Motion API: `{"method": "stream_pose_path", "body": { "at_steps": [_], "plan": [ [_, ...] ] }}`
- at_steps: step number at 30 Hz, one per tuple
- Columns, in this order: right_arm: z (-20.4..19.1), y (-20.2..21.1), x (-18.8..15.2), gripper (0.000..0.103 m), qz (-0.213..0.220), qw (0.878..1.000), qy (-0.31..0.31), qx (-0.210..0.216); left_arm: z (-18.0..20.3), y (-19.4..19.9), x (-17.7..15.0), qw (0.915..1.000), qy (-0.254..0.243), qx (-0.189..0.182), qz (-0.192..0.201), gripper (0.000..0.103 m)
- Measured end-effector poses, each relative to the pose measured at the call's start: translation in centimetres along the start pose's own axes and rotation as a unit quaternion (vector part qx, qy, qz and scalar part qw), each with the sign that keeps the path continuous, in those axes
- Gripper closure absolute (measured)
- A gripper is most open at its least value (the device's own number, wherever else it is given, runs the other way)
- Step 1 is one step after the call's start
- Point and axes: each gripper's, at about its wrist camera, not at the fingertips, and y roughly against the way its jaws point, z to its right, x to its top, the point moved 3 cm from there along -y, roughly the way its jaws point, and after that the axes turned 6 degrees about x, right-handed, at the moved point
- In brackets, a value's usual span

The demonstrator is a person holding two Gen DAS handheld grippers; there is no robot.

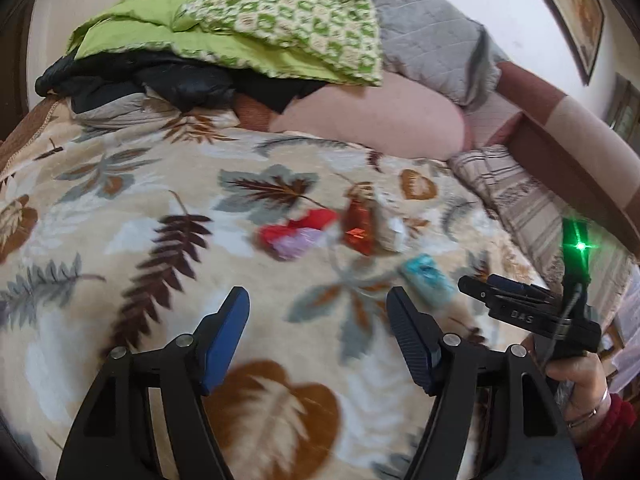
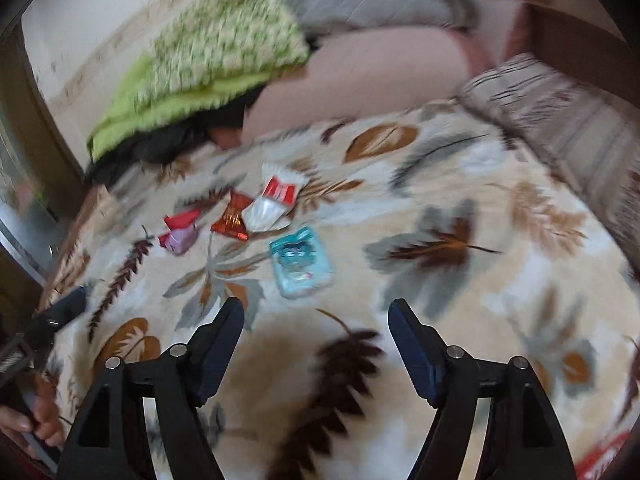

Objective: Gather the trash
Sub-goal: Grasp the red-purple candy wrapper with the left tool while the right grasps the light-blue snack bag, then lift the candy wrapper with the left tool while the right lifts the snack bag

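Several pieces of trash lie on a leaf-patterned blanket [image 1: 120, 216]: a red and lilac wrapper [image 1: 294, 234], an orange-red foil wrapper [image 1: 358, 224], a white and red paper cup liner [image 2: 274, 200] and a teal packet [image 1: 424, 276]. The same wrappers show in the right wrist view: red and lilac [image 2: 178, 232], orange-red [image 2: 232, 218], teal packet [image 2: 300, 264]. My left gripper [image 1: 318, 312] is open above the blanket, short of the trash, nothing between its jaws. My right gripper [image 2: 316, 316] is open too, just below the teal packet, holding nothing.
Piled bedding stands at the back: a green patterned quilt [image 1: 280, 12], a grey quilt [image 1: 432, 44], a black jacket [image 1: 132, 80] and a pink pillow [image 1: 376, 120]. A striped cushion [image 1: 520, 200] lies on the right. A hand [image 1: 576, 380] holds the other gripper's body at the lower right.
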Motion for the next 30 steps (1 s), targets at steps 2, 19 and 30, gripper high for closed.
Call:
{"method": "stream_pose_path", "body": {
  "at_steps": [2,19,30],
  "plan": [
    [-0.6,-3.2,1.2,0.023,-0.007,1.000,0.020,-0.015,-0.7,-1.1,0.7,1.0000,-0.008,0.003,-0.004,0.030],
    [-0.6,-12.7,1.0,0.060,-0.052,0.997,0.035,-0.041,2.0,-13.6,3.4,0.9897,-0.101,0.075,-0.068,0.048],
    [0.2,-10.4,1.6,0.062,-0.018,1.000,0.000,0.001,2.8,-10.8,2.0,0.9975,-0.040,0.047,-0.034,0.060]
  ]
}}
